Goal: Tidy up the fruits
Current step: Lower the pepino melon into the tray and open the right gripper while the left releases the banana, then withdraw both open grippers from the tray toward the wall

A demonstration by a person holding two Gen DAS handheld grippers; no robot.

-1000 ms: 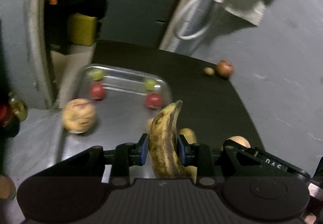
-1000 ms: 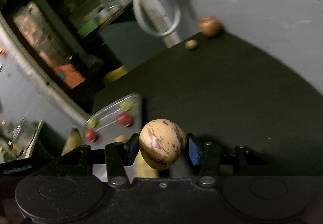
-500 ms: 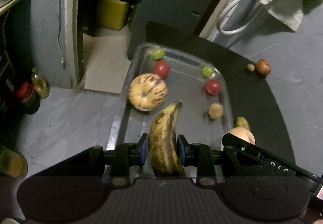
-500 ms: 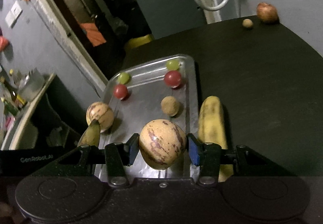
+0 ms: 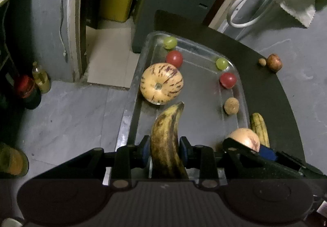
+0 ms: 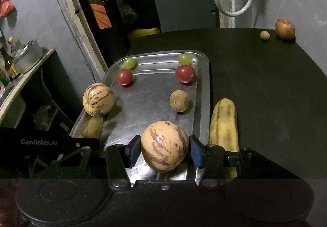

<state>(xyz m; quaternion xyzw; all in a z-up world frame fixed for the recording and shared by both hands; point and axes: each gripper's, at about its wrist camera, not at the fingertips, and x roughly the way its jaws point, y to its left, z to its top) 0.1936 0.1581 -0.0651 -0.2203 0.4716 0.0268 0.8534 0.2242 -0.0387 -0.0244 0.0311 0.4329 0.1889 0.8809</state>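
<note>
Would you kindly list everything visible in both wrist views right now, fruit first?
Metal tray: 1, silver, on the black table.
Striped melons: 2, cream with purple streaks; one at the tray's left edge, one held over the tray's near end.
Red fruits: 2, on the tray.
Green grapes: 2, far end of tray.
Small brown fruit: 1, on the tray.
Bananas: 2, yellow-brown; one on the table right of the tray, one held.
Far fruits: reddish-brown, small tan, table's far corner.
Left gripper: black, blue fingers, holding banana.
Right gripper: same, around melon.
</note>
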